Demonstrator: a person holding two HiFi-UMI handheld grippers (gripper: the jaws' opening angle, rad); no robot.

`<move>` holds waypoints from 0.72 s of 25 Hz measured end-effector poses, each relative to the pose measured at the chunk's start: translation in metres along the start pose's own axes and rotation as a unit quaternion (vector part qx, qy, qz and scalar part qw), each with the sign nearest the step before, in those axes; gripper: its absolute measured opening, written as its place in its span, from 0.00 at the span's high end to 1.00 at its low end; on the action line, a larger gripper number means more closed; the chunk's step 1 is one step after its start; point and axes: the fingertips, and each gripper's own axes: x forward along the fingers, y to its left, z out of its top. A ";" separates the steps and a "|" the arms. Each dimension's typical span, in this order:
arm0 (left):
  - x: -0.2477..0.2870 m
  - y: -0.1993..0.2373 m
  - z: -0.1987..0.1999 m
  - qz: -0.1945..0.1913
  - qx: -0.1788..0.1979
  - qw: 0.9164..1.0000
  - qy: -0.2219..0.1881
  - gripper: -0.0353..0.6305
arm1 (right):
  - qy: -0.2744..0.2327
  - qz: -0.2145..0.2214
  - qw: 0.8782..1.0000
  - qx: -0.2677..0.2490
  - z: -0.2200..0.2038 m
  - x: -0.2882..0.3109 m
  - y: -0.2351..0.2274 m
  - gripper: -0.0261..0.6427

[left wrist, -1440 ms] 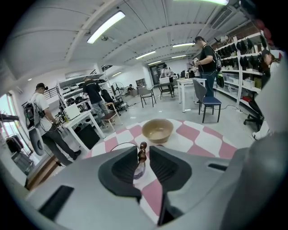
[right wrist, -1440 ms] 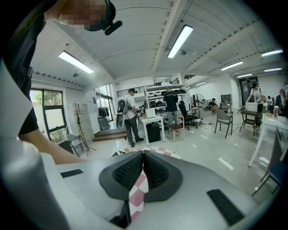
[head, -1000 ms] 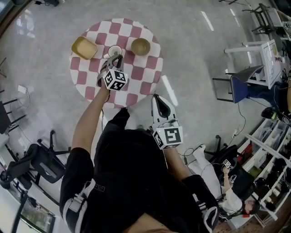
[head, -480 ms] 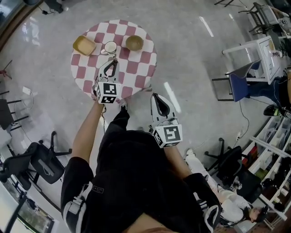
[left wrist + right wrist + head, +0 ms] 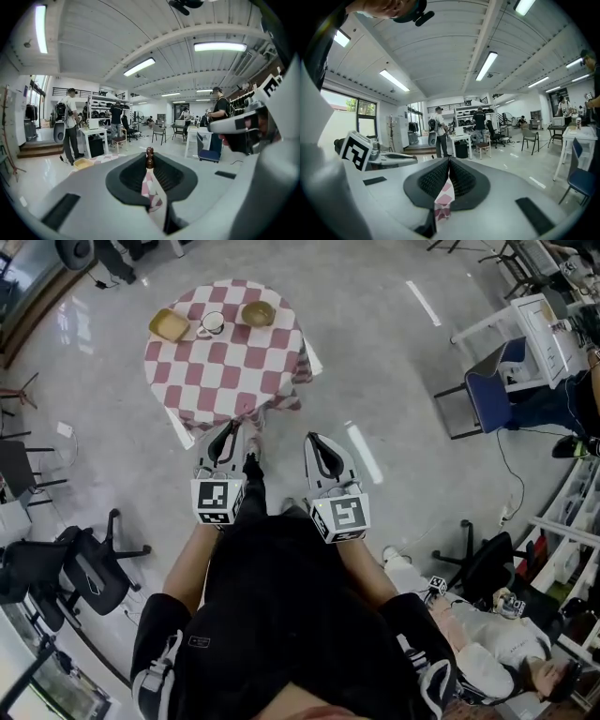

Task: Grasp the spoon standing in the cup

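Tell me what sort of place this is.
Probably an open-plan lab or workshop: white desks and rolling office chairs stand on a polished floor, with storage shelving along one side.

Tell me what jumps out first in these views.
The red-and-white checked table stands out at the top of the head view, with a yellow dish, a cup and a bowl along its far edge. Both grippers hang well short of it. The left gripper pinches a small brown tip, apparently the spoon, while the right gripper is shut on nothing.
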 end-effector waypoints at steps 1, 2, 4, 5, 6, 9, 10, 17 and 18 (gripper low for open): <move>-0.014 -0.013 0.001 -0.001 -0.003 1.000 0.000 0.87 | -0.001 0.003 1.000 -0.002 -0.002 -0.010 0.002 0.92; -0.028 -0.025 0.002 -0.002 -0.006 1.000 0.000 0.87 | 0.000 0.006 1.000 -0.005 -0.003 -0.019 0.005 0.92; -0.054 -0.042 0.003 -0.004 -0.007 1.000 0.002 0.87 | 0.001 0.011 1.000 -0.008 -0.006 -0.035 0.013 0.92; -0.065 -0.049 0.003 -0.005 -0.007 1.000 0.003 0.87 | 0.001 0.011 1.000 -0.008 -0.007 -0.043 0.018 0.92; -0.076 -0.055 0.003 -0.007 -0.008 1.000 0.005 0.87 | 0.001 0.011 1.000 -0.008 -0.007 -0.050 0.022 0.92; -0.100 -0.067 0.011 -0.013 -0.009 1.000 0.004 0.87 | 0.000 0.006 1.000 -0.008 -0.007 -0.067 0.030 0.92; -0.105 -0.070 0.015 -0.017 -0.011 1.000 0.003 0.87 | -0.002 0.002 1.000 -0.007 -0.005 -0.072 0.031 0.92; -0.139 -0.088 0.022 -0.043 -0.009 0.999 -0.006 0.87 | -0.011 -0.024 1.000 -0.006 0.004 -0.095 0.051 0.92; -0.142 -0.088 0.022 -0.049 -0.007 0.999 -0.007 0.87 | -0.011 -0.028 1.000 -0.005 0.004 -0.096 0.054 0.92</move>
